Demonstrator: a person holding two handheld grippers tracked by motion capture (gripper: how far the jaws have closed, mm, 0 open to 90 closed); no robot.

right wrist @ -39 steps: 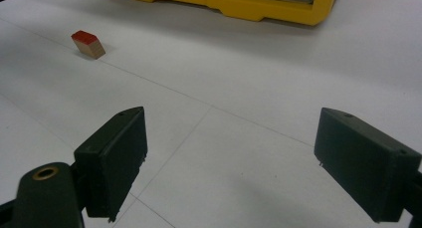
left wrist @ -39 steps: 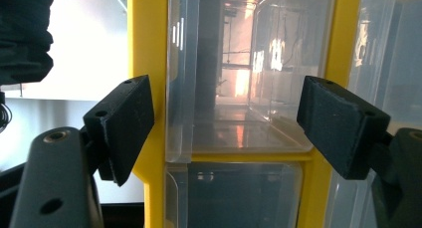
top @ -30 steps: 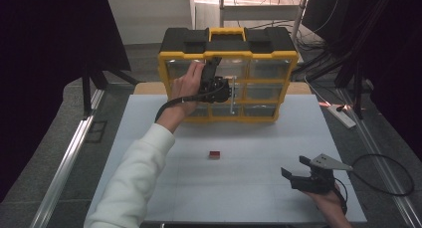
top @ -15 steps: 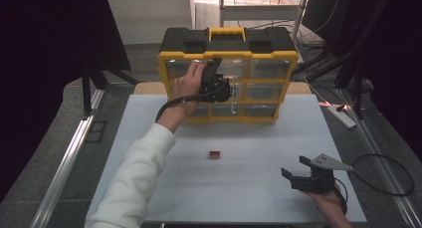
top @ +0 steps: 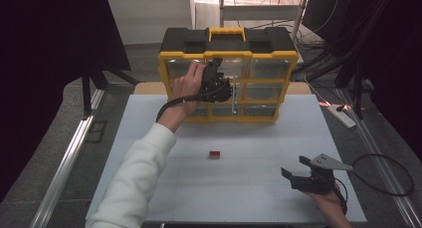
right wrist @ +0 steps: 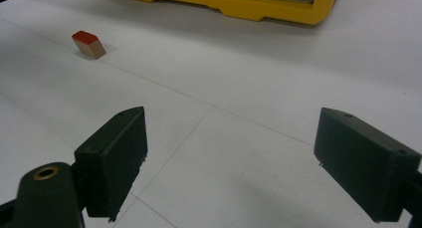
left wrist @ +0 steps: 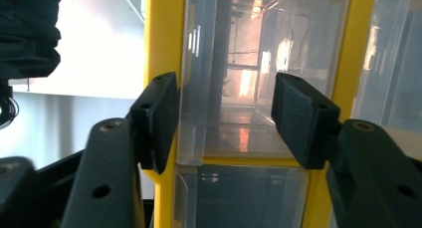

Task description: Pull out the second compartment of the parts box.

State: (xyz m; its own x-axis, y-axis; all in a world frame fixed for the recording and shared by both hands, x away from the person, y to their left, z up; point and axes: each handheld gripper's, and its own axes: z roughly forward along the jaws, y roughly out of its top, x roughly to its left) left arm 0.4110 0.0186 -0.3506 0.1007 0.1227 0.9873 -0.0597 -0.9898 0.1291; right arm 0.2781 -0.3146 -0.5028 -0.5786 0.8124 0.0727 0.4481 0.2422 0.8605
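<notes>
Left gripper view: our left gripper (left wrist: 224,121) has been closing its jaws around a clear drawer (left wrist: 234,88), not yet pinching, probably to pull it; right gripper (top: 303,175) waits open at lower right.

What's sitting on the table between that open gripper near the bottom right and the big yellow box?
Nothing but bare white table. The high view shows it between the right gripper and the yellow box; the small red block lies off to the left.
</notes>
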